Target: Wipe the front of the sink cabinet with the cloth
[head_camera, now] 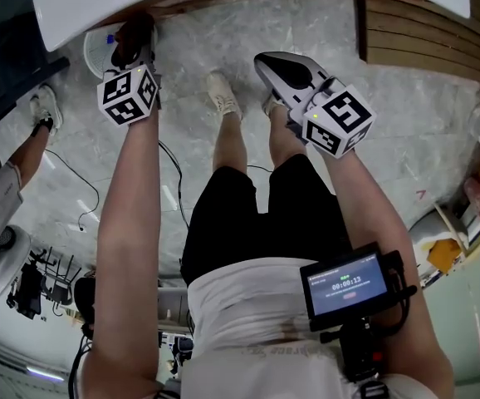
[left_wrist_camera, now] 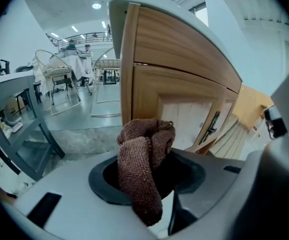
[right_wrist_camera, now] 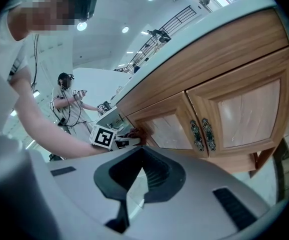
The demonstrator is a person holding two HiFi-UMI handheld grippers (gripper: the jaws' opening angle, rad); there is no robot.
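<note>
Cloth in L gripper jaws at cabinet left end; R gripper rightward.

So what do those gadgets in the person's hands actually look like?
Both are smooth, light grey plastic shells with a dark recess around two jaws. The left gripper carries a white cube printed with black square markers, and the right gripper has a matching cube. The forearms have no sleeves over them; the person wears a white top and black shorts.
</note>
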